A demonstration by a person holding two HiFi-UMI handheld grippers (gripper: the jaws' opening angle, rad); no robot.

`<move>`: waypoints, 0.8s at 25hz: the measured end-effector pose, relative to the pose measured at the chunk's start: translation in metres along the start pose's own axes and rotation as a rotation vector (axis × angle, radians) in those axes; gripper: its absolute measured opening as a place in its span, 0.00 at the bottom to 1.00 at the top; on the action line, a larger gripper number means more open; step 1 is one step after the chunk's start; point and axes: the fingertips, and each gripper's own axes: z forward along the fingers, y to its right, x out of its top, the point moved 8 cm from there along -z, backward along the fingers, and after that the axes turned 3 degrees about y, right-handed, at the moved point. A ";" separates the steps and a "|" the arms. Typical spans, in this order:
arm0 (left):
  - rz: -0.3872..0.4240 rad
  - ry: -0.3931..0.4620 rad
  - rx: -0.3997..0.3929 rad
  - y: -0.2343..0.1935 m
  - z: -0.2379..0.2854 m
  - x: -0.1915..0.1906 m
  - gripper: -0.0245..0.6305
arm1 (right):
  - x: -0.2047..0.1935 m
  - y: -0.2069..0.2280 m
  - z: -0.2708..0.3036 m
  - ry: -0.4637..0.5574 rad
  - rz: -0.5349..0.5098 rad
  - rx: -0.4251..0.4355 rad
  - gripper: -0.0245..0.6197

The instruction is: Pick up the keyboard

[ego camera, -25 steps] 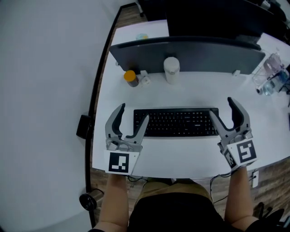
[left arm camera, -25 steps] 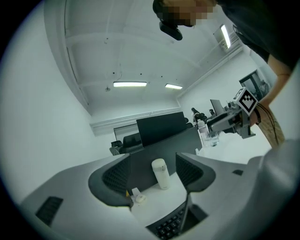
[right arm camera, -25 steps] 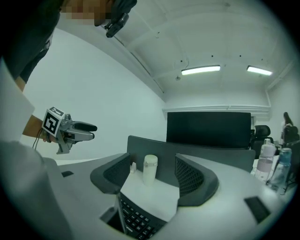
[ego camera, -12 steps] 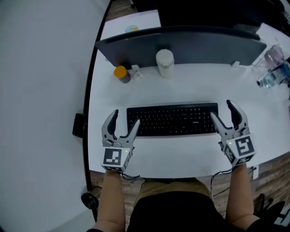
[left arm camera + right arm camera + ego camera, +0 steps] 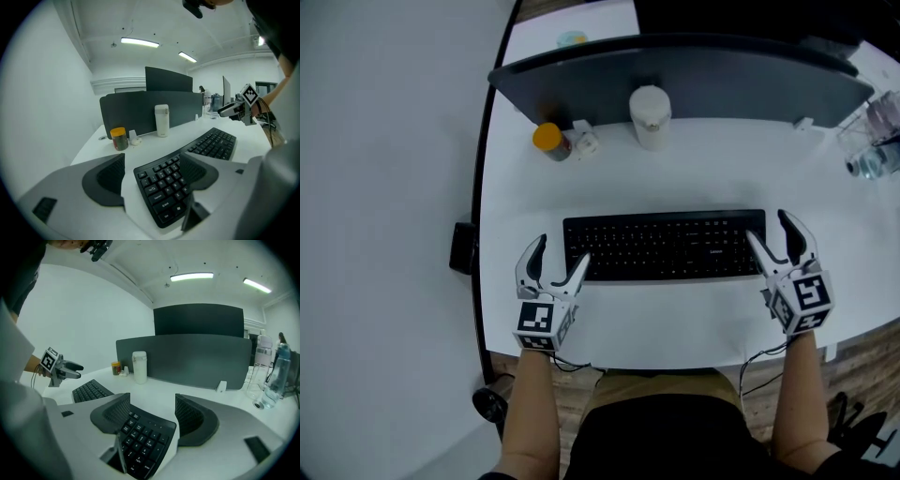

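A black keyboard [image 5: 664, 246] lies flat on the white desk [image 5: 675, 178], parallel to its front edge. My left gripper [image 5: 560, 253] is at the keyboard's left end, open, and its jaws have just been opening. In the left gripper view the keyboard's [image 5: 171, 185] left end lies between the jaws of the left gripper [image 5: 152, 174], with the pads not pressing on it. My right gripper [image 5: 770, 229] is open at the right end. In the right gripper view the keyboard [image 5: 140, 441] reaches in between the jaws of the right gripper [image 5: 152, 417], with a gap on the right side.
Behind the keyboard stand a white cup [image 5: 651, 116], an orange-lidded jar [image 5: 549, 141] and a small white item [image 5: 585, 142], in front of a grey partition [image 5: 694, 80]. Clear bottles [image 5: 872, 155] sit at the far right. A black box [image 5: 463, 248] hangs off the desk's left edge.
Both grippers have come down toward the desk and now sit low at the keyboard's two ends. The keyboard has not moved.
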 end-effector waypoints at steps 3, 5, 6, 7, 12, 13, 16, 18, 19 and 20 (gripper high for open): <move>-0.015 -0.036 -0.012 -0.004 0.005 -0.009 0.60 | -0.012 0.001 0.008 -0.035 0.018 0.002 0.46; -0.034 -0.056 -0.023 -0.006 0.009 -0.015 0.61 | -0.019 0.002 0.012 -0.055 0.030 0.004 0.46; -0.043 -0.066 -0.027 -0.007 0.010 -0.018 0.62 | -0.022 0.003 0.013 -0.066 0.036 0.006 0.46; -0.052 -0.078 -0.030 -0.008 0.012 -0.021 0.62 | -0.026 0.004 0.013 -0.077 0.044 0.006 0.46; -0.089 -0.163 -0.061 -0.013 0.020 -0.035 0.62 | -0.046 0.007 0.017 -0.140 0.066 0.004 0.46; -0.098 -0.178 -0.073 -0.013 0.022 -0.037 0.62 | -0.049 0.008 0.018 -0.151 0.074 0.003 0.46; -0.131 -0.212 -0.100 -0.013 0.028 -0.044 0.62 | -0.059 0.009 0.019 -0.185 0.101 0.000 0.47; -0.152 -0.234 -0.118 -0.013 0.030 -0.049 0.62 | -0.065 0.010 0.018 -0.208 0.121 0.001 0.48; -0.163 -0.245 -0.127 -0.013 0.031 -0.051 0.62 | -0.068 0.010 0.018 -0.220 0.132 0.002 0.48; -0.175 -0.255 -0.134 -0.013 0.032 -0.053 0.62 | -0.071 0.011 0.018 -0.232 0.143 0.003 0.48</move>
